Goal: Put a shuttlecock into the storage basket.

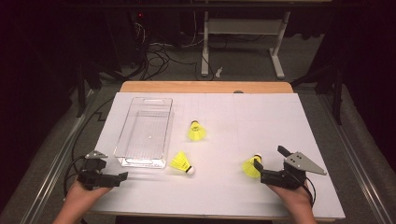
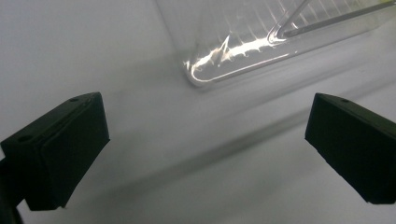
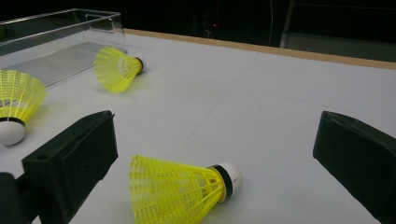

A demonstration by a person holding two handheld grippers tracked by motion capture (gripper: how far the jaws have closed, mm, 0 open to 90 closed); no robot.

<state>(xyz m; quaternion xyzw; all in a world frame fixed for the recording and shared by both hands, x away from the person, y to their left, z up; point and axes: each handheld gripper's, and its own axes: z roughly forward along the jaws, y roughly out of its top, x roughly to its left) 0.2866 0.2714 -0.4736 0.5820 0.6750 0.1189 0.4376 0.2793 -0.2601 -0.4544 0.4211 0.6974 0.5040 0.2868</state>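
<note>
Three yellow shuttlecocks lie on the white table top (image 1: 261,116). One (image 1: 196,131) is beside the clear plastic bin (image 1: 144,130), and one (image 1: 181,163) lies near the bin's front corner. The third (image 1: 251,167) lies on its side just ahead of my right gripper (image 1: 270,158). In the right gripper view this shuttlecock (image 3: 182,189) rests low between the open jaws of the right gripper (image 3: 215,140), untouched, cork to the right. My left gripper (image 1: 119,178) sits at the front left, open and holding nothing. In the left gripper view, the left gripper (image 2: 205,126) faces the bin's near corner (image 2: 243,51).
The bin (image 3: 56,28) holds nothing. In the right gripper view, the other two shuttlecocks (image 3: 116,67) (image 3: 16,100) lie farther off. A wooden edge (image 1: 205,87) borders the table's far side. Beyond it are a desk frame (image 1: 243,28) and floor cables (image 1: 159,56).
</note>
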